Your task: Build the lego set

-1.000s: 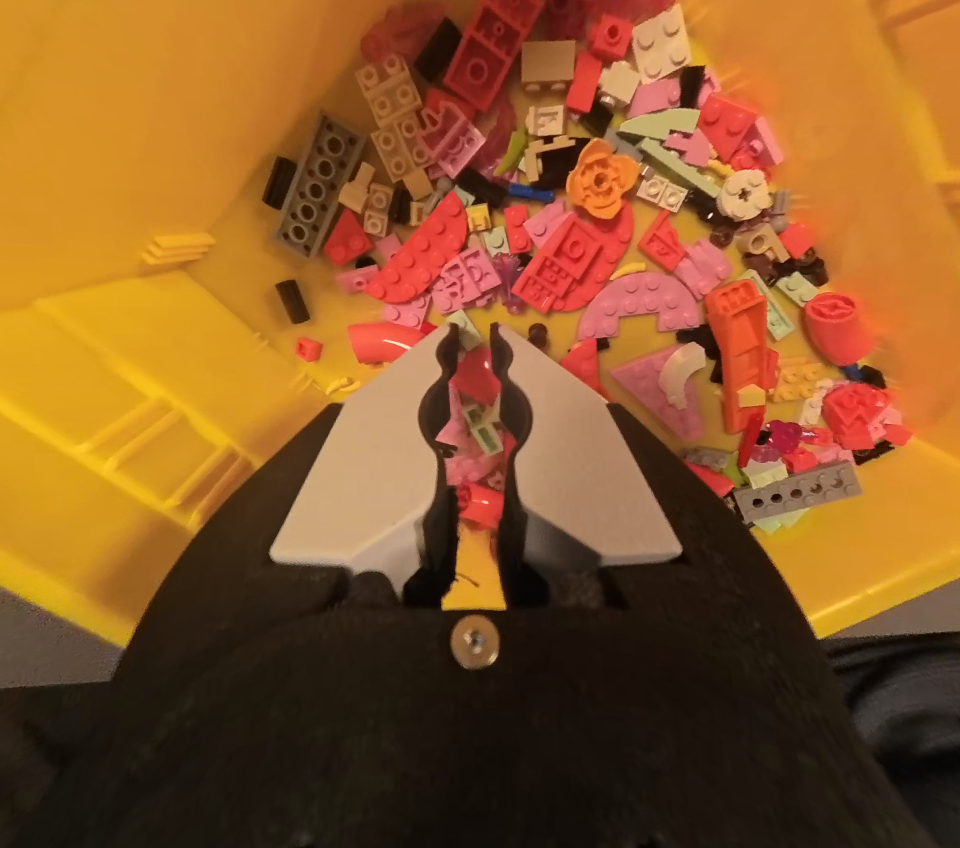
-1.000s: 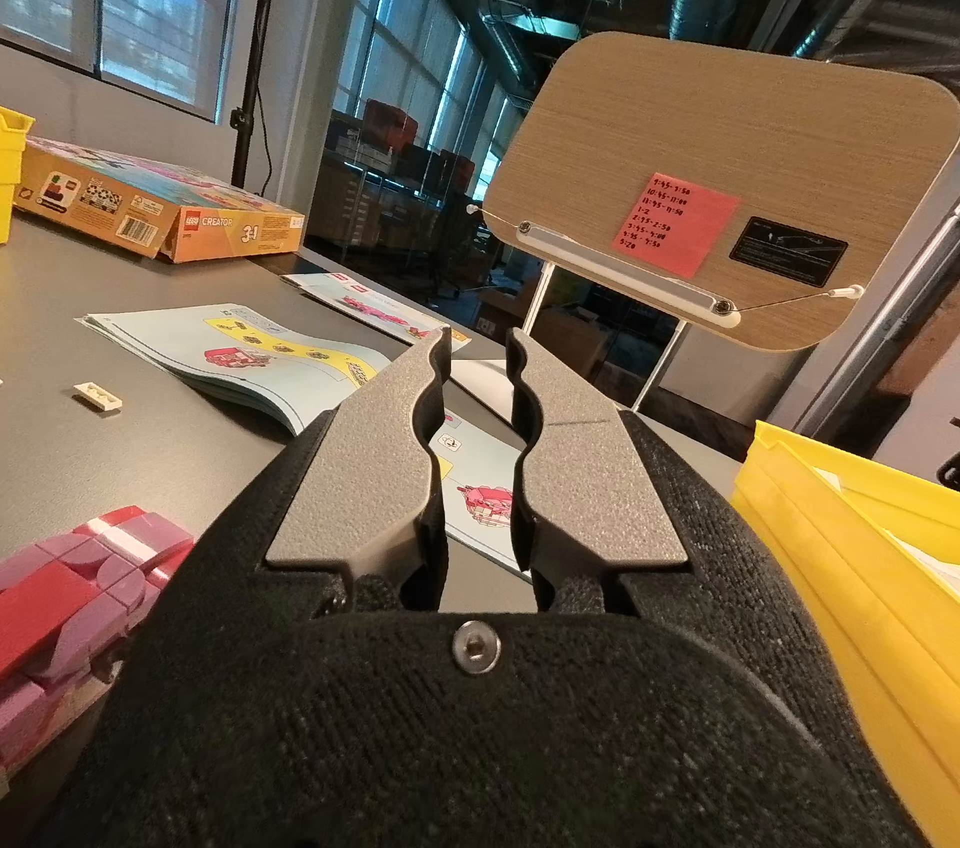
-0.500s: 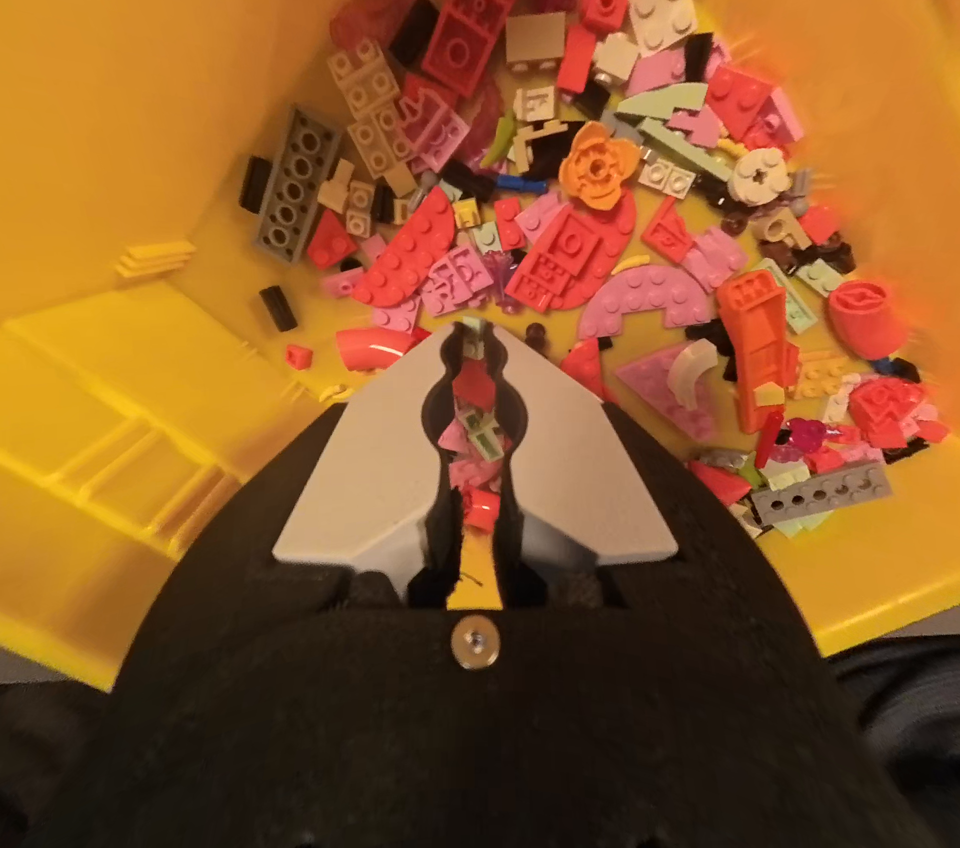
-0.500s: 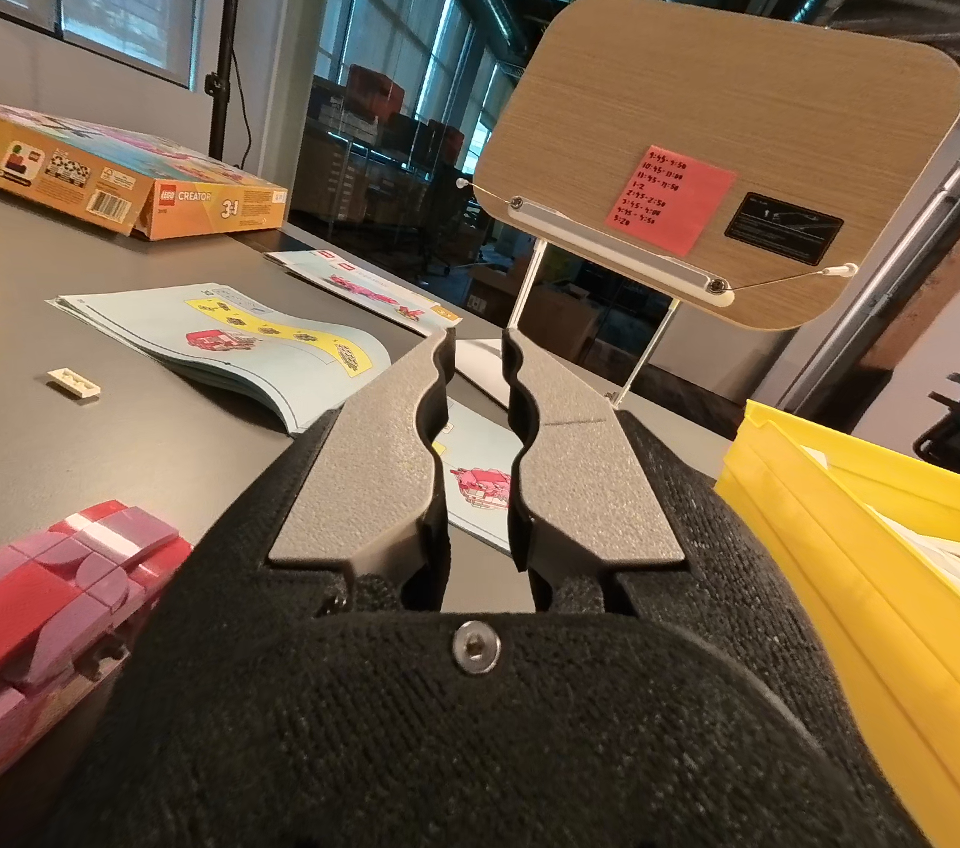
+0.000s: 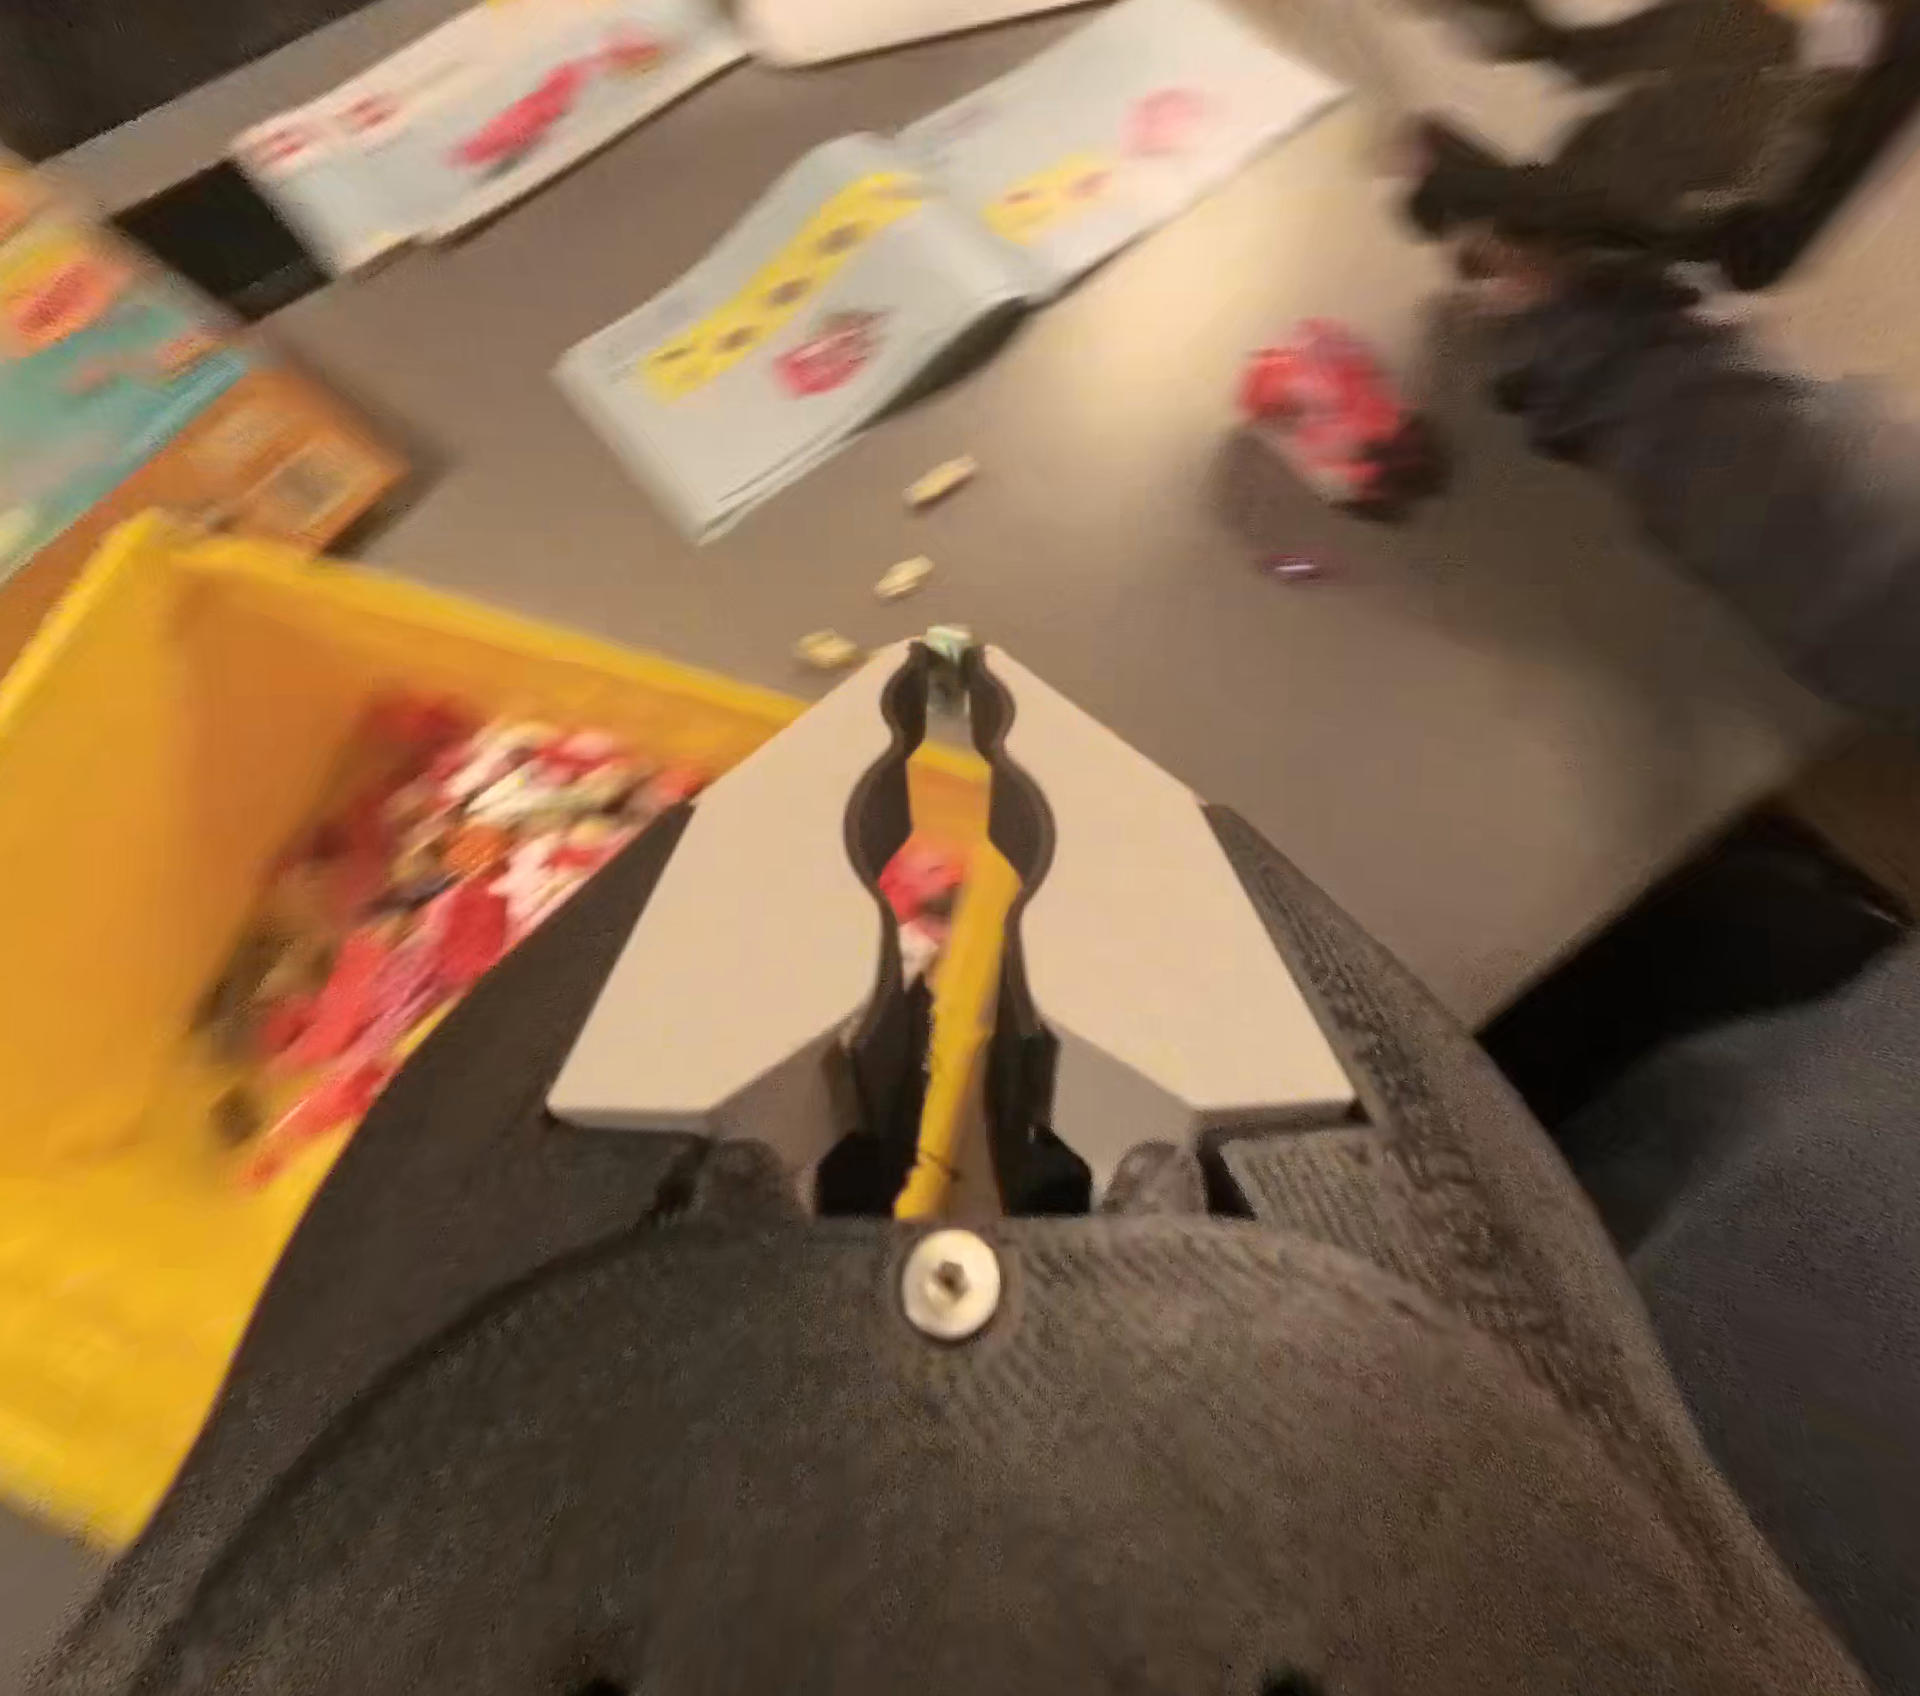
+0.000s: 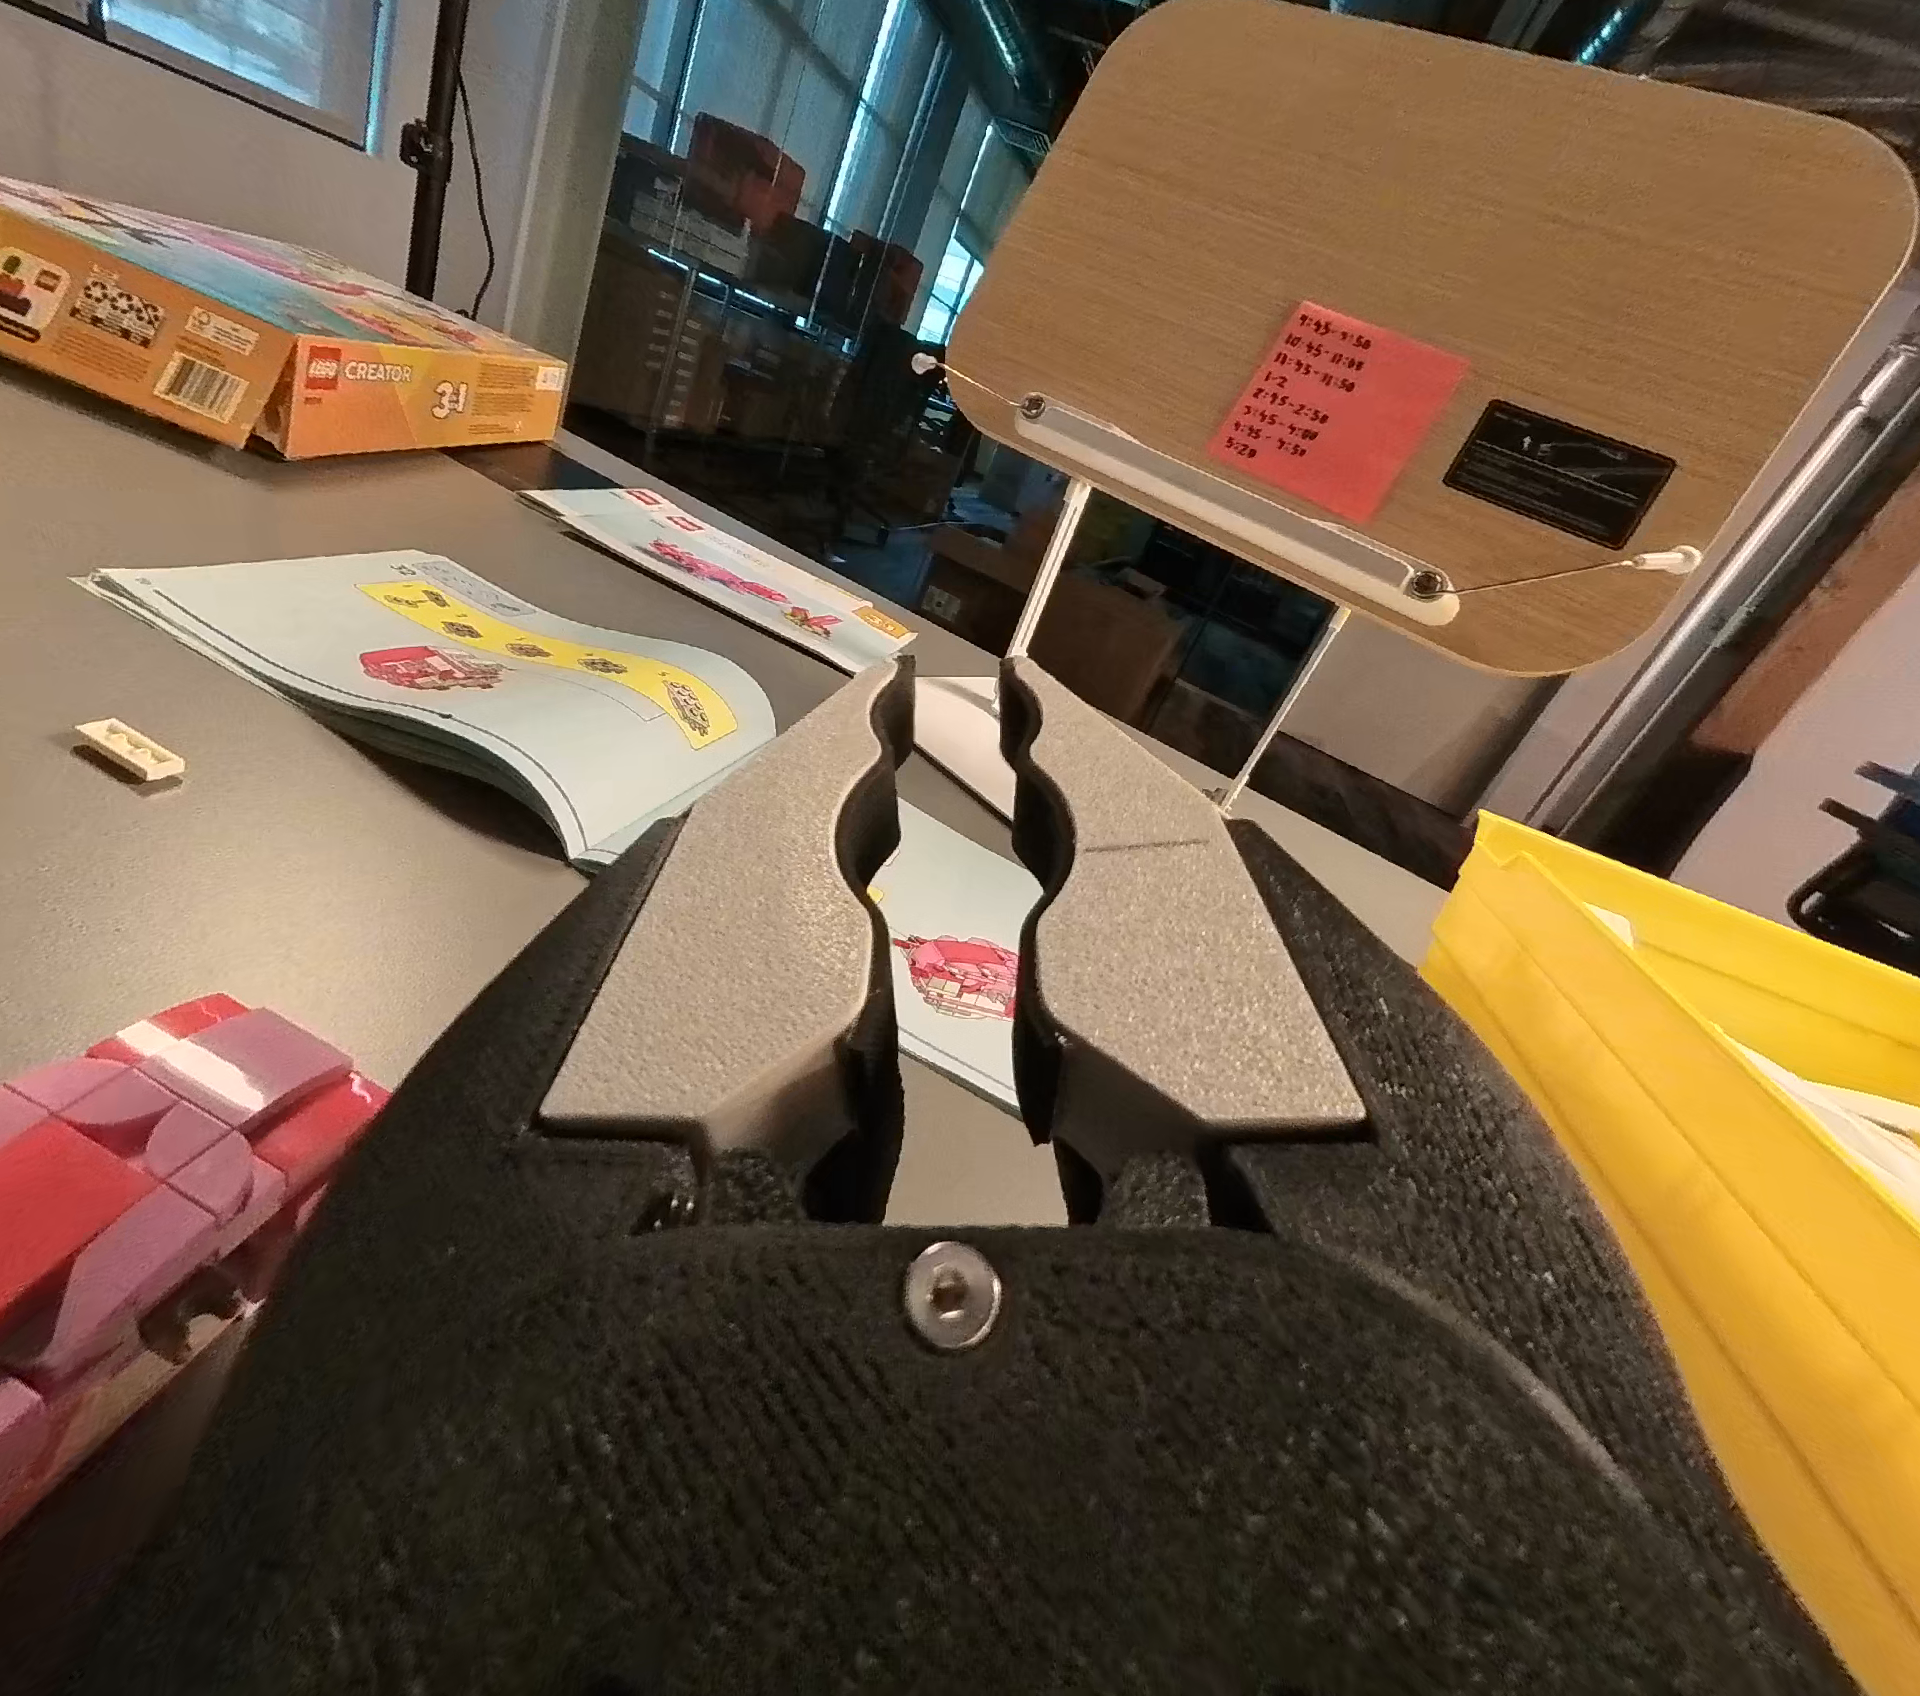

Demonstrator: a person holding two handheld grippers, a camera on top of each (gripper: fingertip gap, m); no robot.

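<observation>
In the blurred left wrist view my left gripper [image 5: 948,672] is shut on a small pale green brick [image 5: 951,640], pinched at the very fingertips. It hangs over the near rim of a yellow bin [image 5: 125,711] full of red, pink and white bricks. Three small tan plates [image 5: 902,576] lie on the grey table [image 5: 1195,711] just ahead. In the right wrist view my right gripper [image 6: 956,680] is open with nothing between its fingers. It sits low over the table beside a red and pink brick model [image 6: 135,1158], which also shows in the left wrist view [image 5: 1330,410].
An open instruction booklet [image 6: 436,670] lies ahead, with a second booklet [image 6: 717,576] and an orange box [image 6: 260,337] behind it. A wooden book stand [image 6: 1455,296] stands at the back. Another yellow bin [image 6: 1714,1075] is at the right. One tan plate [image 6: 130,747] lies at the left.
My left gripper closed on the pale green brick among the loose bricks, then lifted out of the bin and swung towards the table. My right gripper narrowed slightly and shifted a little.
</observation>
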